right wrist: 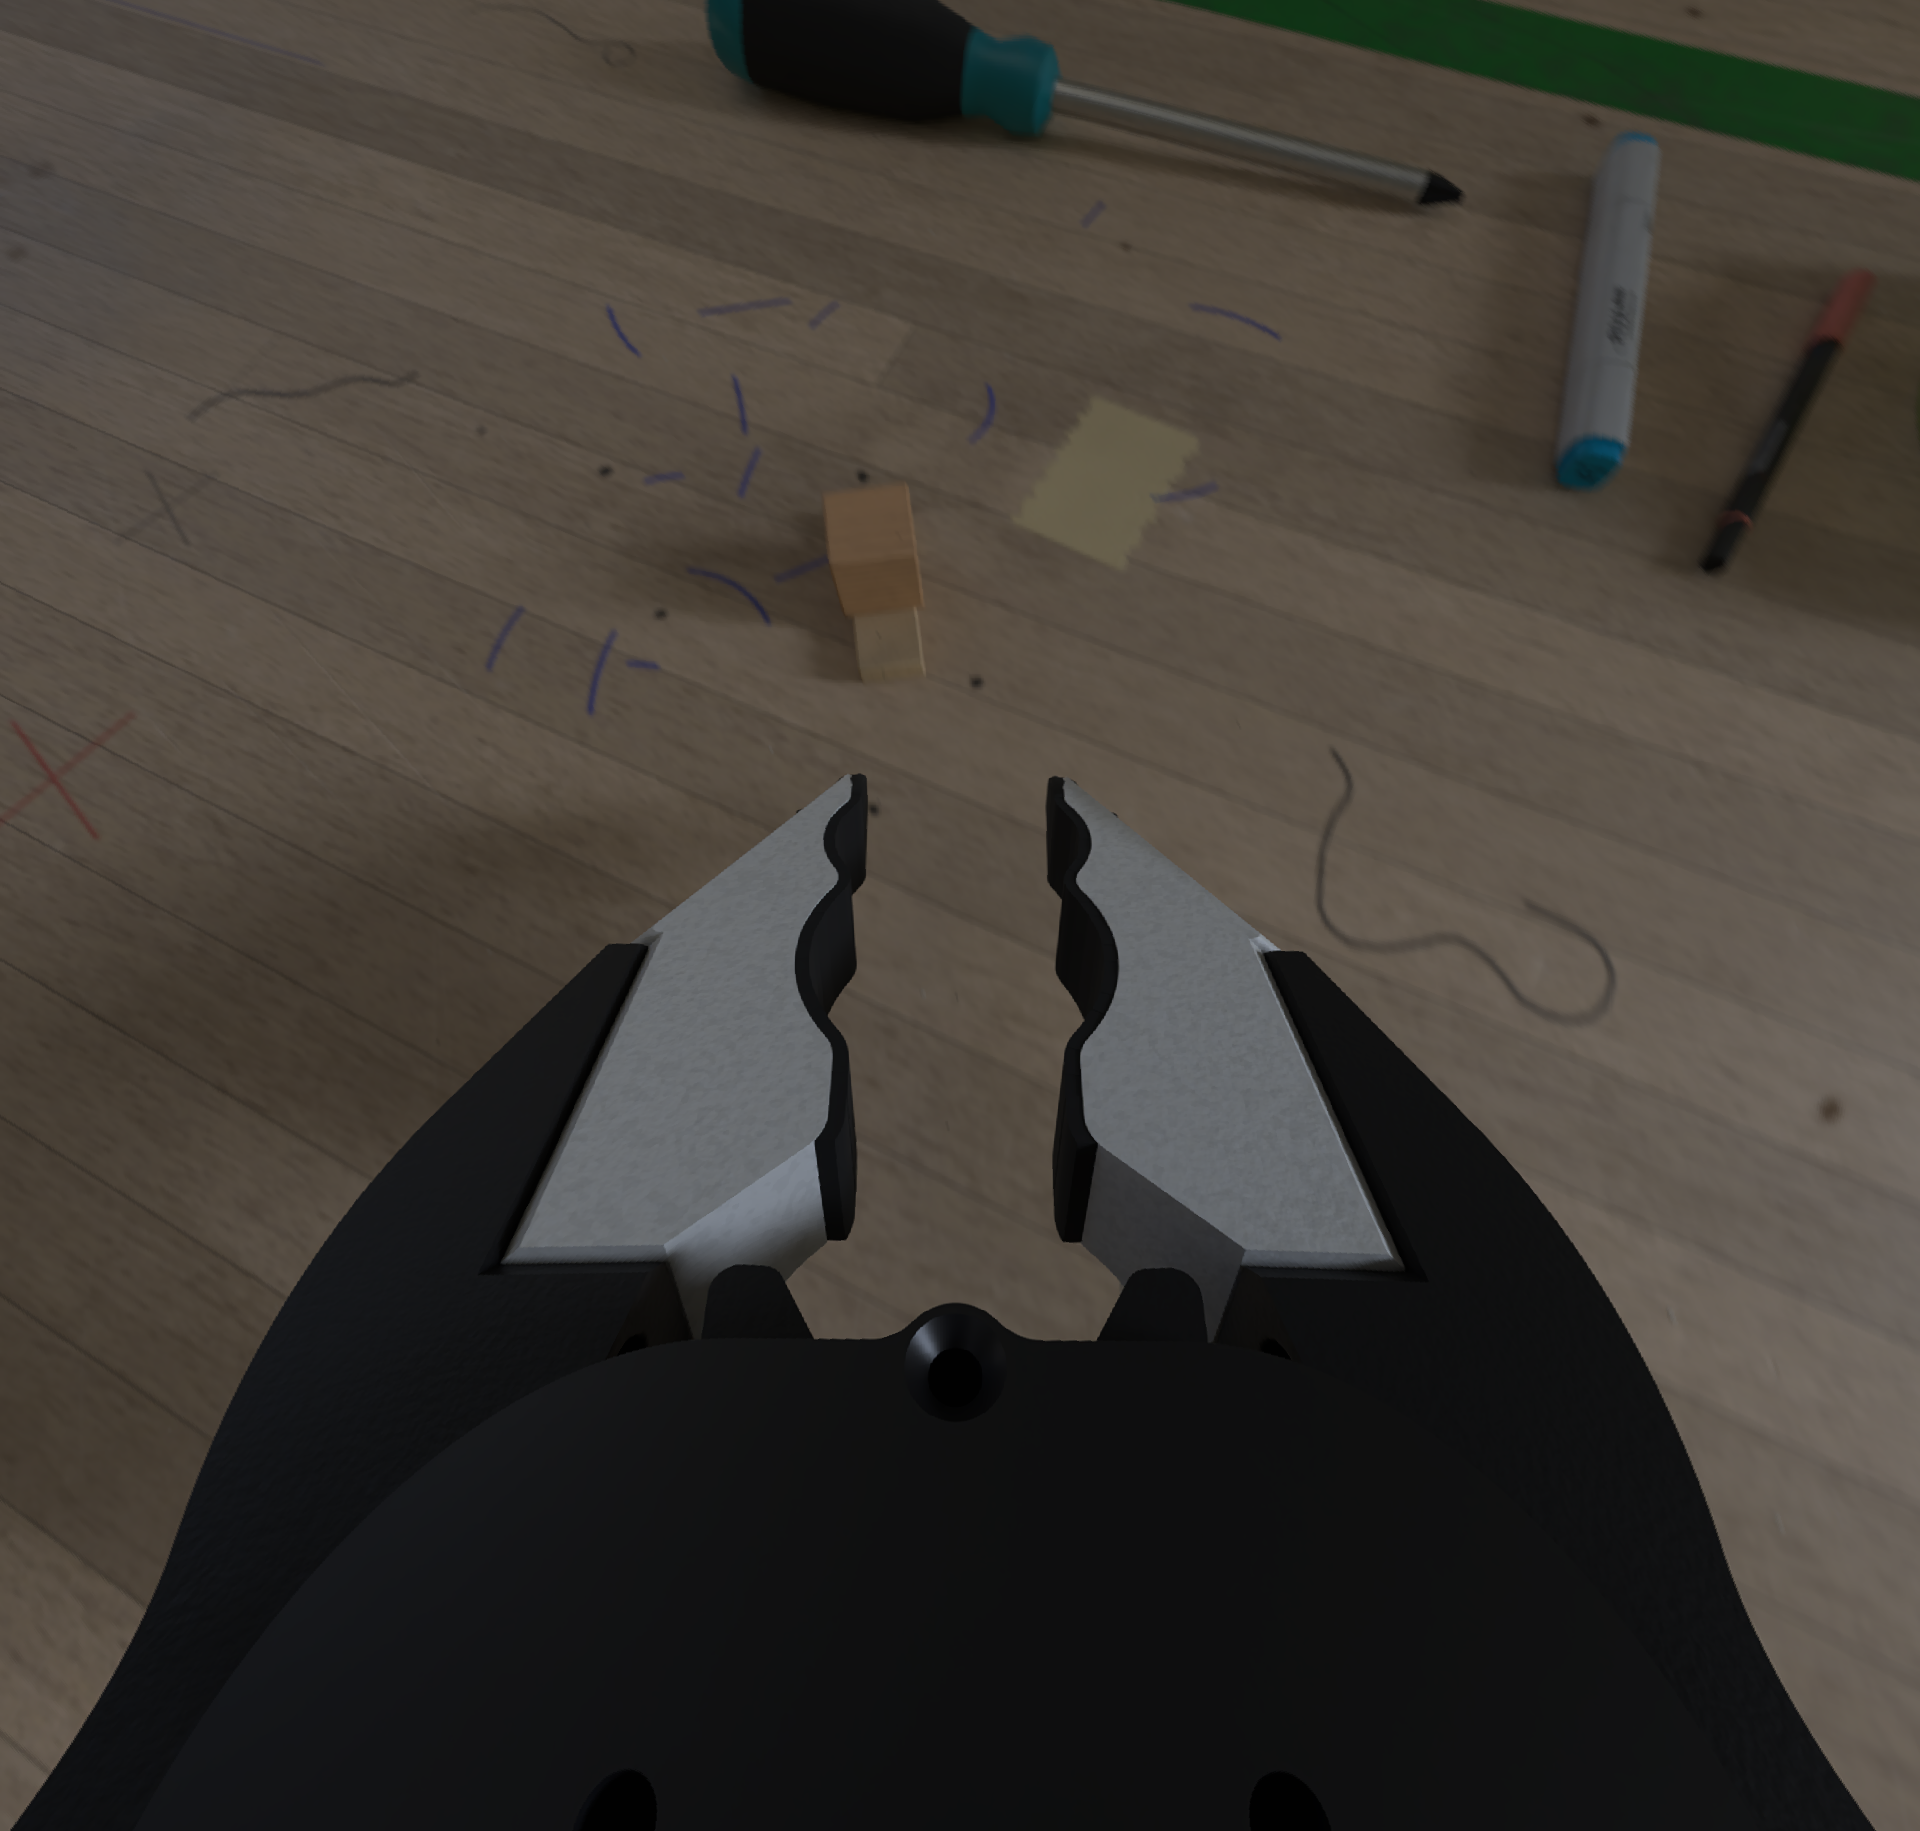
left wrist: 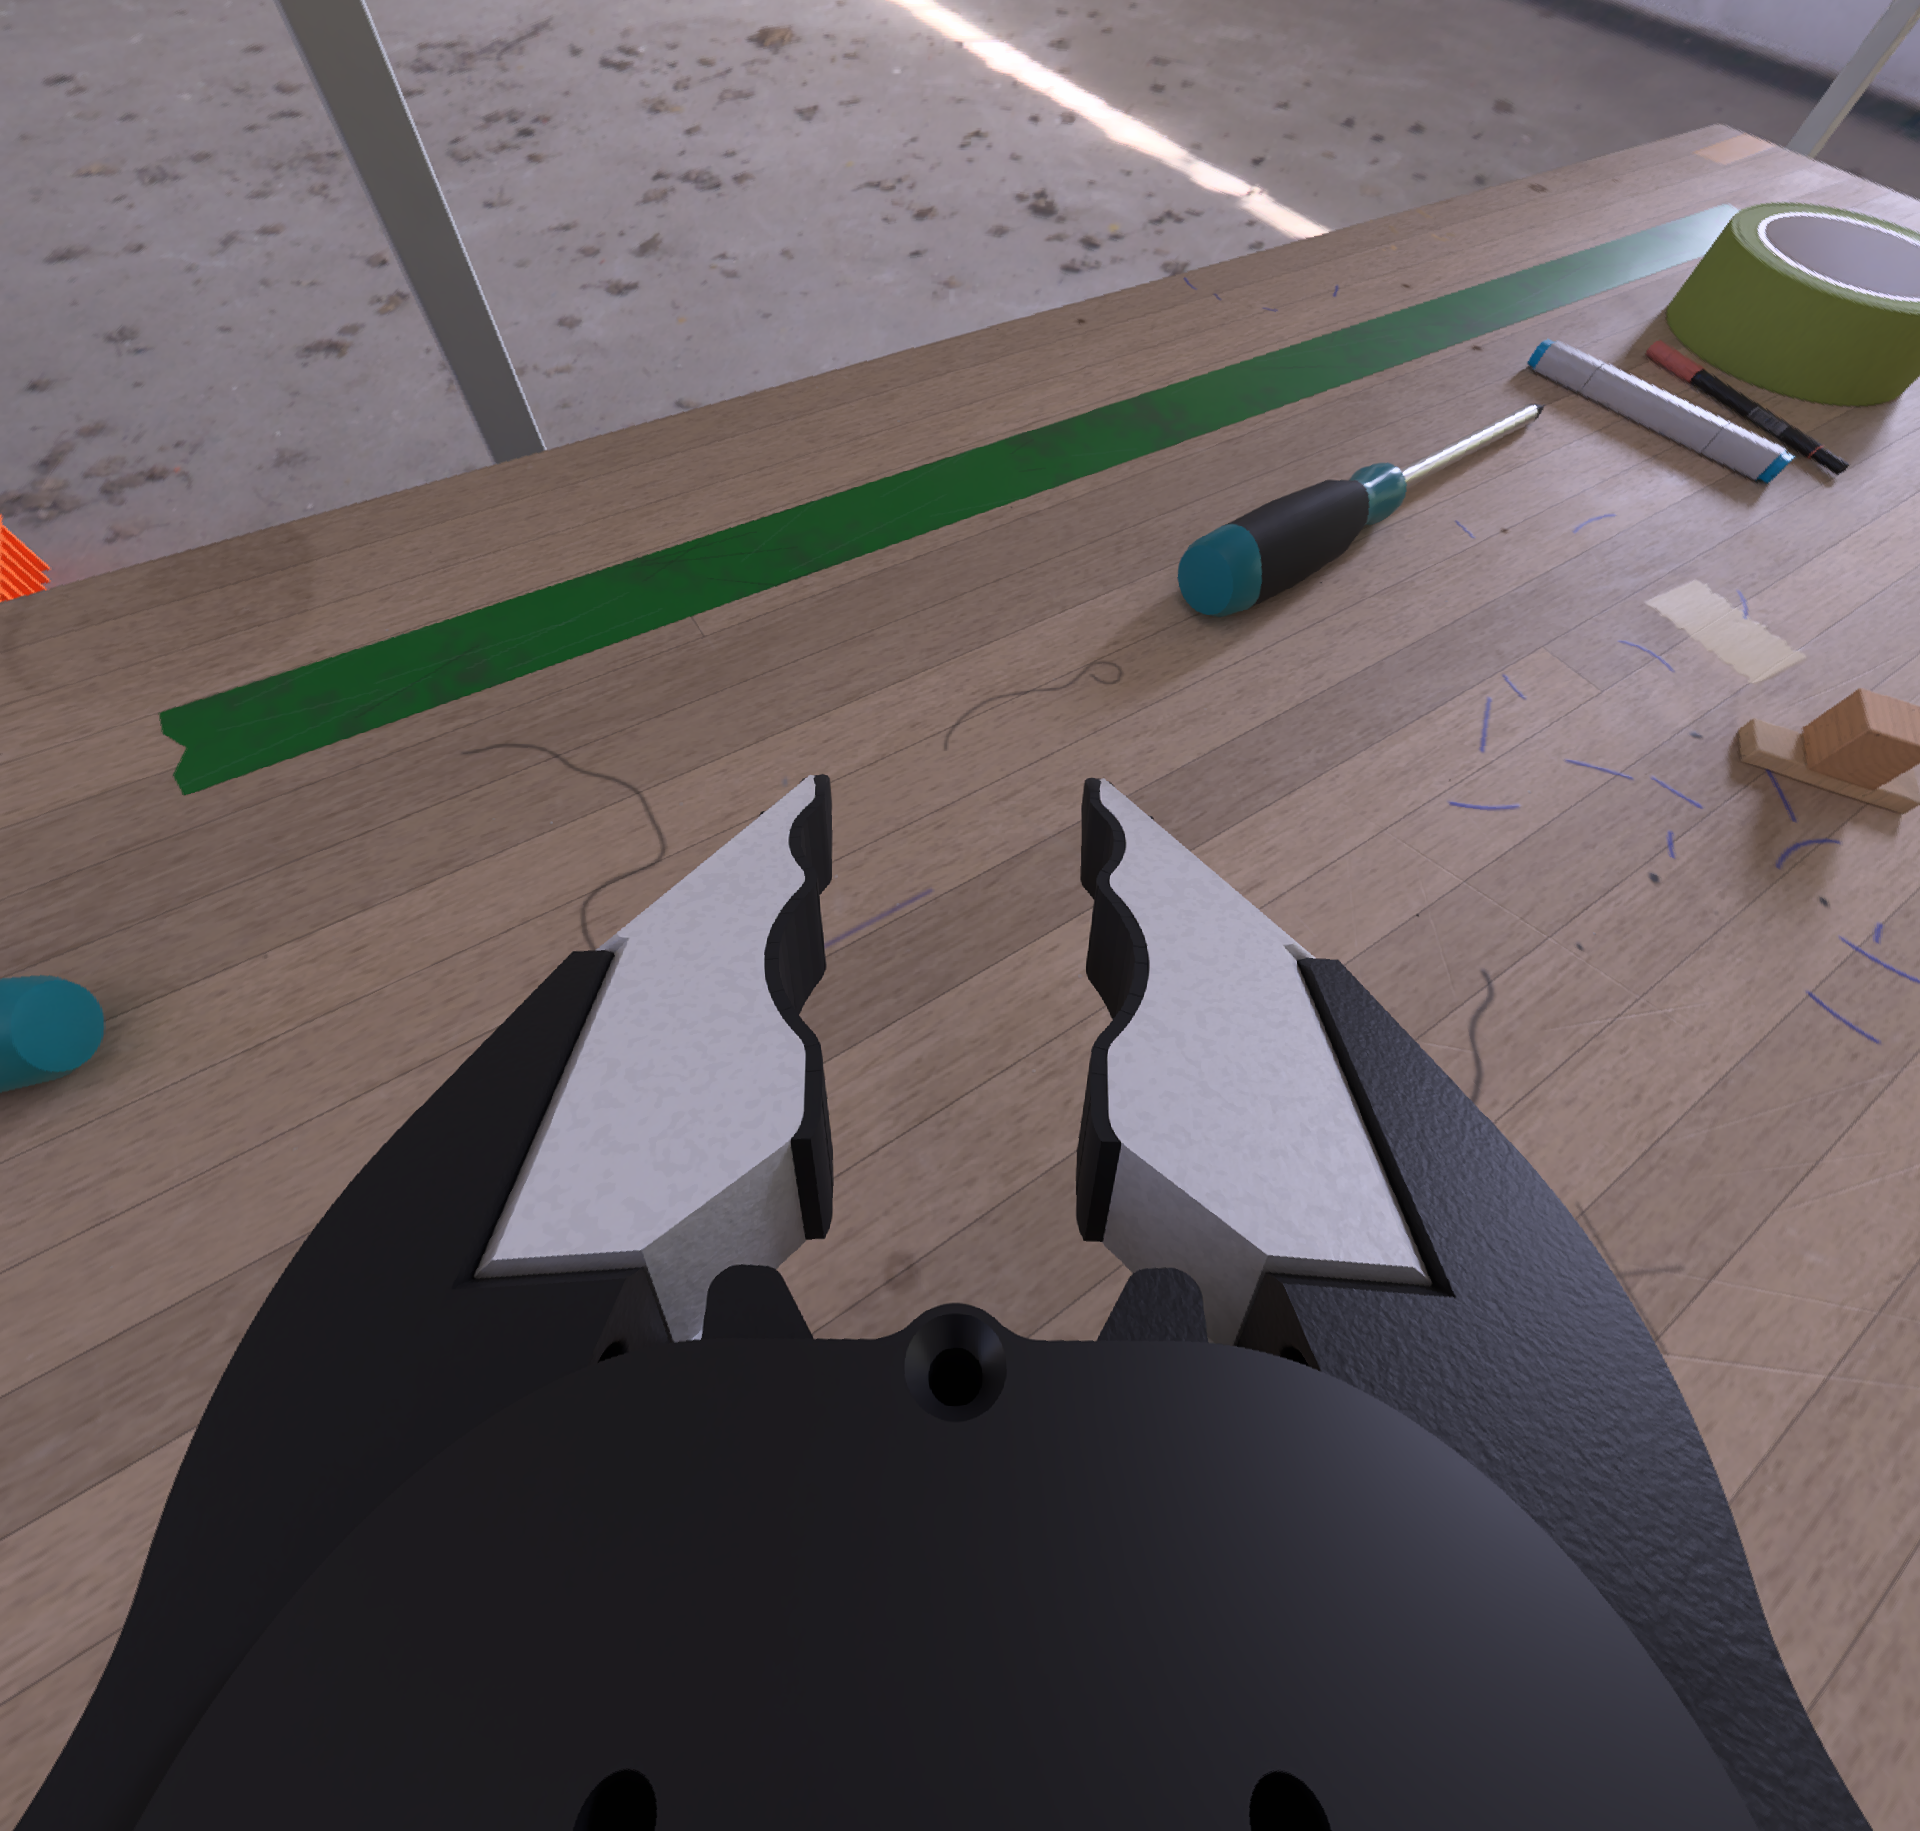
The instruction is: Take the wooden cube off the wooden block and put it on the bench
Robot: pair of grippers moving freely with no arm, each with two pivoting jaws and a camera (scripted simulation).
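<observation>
A small orange-brown wooden cube sits on a pale flat wooden block on the wooden bench. My right gripper is open and empty above the bench, with the cube straight ahead of its fingertips and some way off. In the left wrist view the cube and the block lie at the far right edge. My left gripper is open and empty over bare bench, well left of the cube.
A teal-and-black screwdriver, a grey marker, a thin black-and-red pen and a green tape roll lie beyond the cube. A green tape strip runs near the far edge. A teal handle lies left.
</observation>
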